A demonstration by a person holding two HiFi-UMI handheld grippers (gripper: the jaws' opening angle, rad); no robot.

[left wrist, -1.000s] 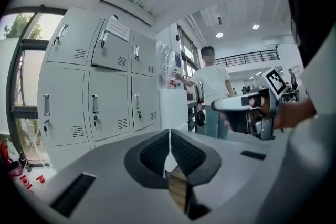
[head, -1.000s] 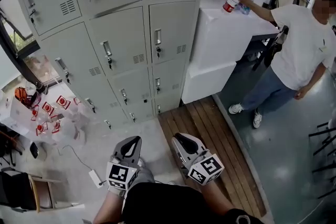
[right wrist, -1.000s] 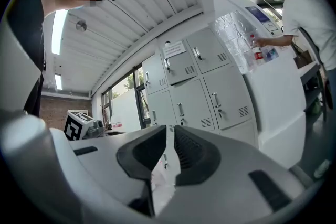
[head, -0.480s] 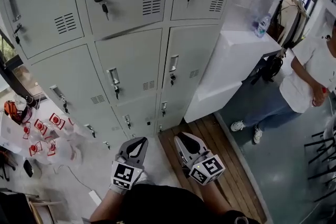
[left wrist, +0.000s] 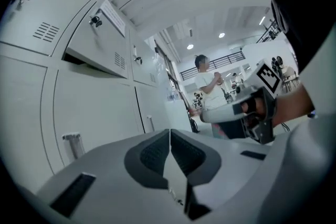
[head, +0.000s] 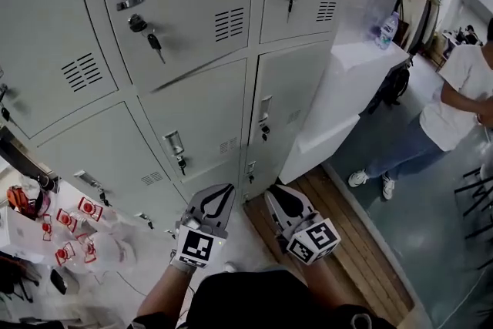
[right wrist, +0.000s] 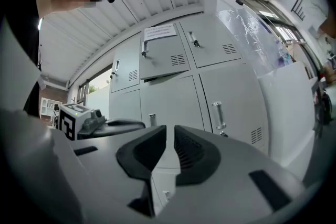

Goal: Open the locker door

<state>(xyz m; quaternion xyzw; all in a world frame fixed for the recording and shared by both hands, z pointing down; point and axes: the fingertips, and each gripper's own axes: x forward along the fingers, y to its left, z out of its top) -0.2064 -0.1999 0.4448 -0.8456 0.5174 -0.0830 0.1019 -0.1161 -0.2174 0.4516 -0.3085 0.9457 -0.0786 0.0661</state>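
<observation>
L claw (head: 217,200) is closed, pads touching, nothing between. R claw (head: 277,201) is just beside it, jaws nearly together w/ only a thin slit, also empty. Both are held low in front of the person's body and point at the bottom rows of the lockers (head: 192,135), not touching them. The door (head: 192,4) w/ a key (head: 156,42) in its lock is high above both claws, well apart from them; its lower edge stands out slightly from the bank. To the right is a white bench (head: 347,88) w/ a bottle (head: 389,30) on it. Beyond that stands a second person (head: 454,100).
</observation>
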